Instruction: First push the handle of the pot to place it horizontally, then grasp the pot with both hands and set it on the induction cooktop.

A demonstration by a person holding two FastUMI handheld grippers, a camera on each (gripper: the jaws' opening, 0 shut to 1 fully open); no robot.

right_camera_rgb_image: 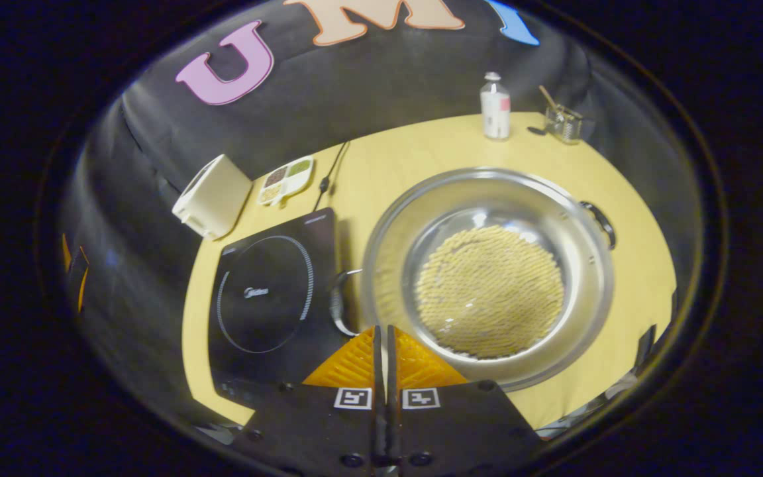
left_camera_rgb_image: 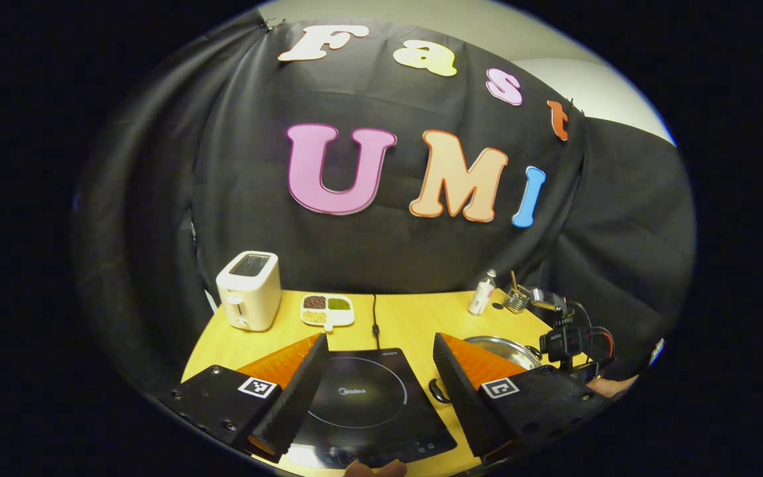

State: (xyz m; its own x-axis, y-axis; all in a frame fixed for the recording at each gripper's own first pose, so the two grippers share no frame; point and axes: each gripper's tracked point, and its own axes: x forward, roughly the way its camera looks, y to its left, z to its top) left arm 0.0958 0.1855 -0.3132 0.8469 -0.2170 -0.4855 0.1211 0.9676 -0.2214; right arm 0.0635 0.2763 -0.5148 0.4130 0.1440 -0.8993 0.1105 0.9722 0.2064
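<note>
Lettering on the cooktop (left_camera_rgb_image: 361, 397) is too small for me to read. Pot (right_camera_rgb_image: 487, 278) sits mid-frame beside it on the worktop (right_camera_rgb_image: 421, 146), a woven mat showing inside. My left claw (left_camera_rgb_image: 379, 341) gapes wide, empty; right claw (right_camera_rgb_image: 383, 331) is pressed closed, empty.

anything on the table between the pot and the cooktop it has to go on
Nothing visible. The pot sits right beside the induction cooktop, whose top is bare; the toaster and divided dish stand behind it.

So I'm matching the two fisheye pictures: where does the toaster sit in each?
Left gripper view: toaster at the table's far left, beside the divided dish.
Right gripper view: toaster upper left, beyond the induction cooktop.
Shared landmark: the divided dish.
</note>
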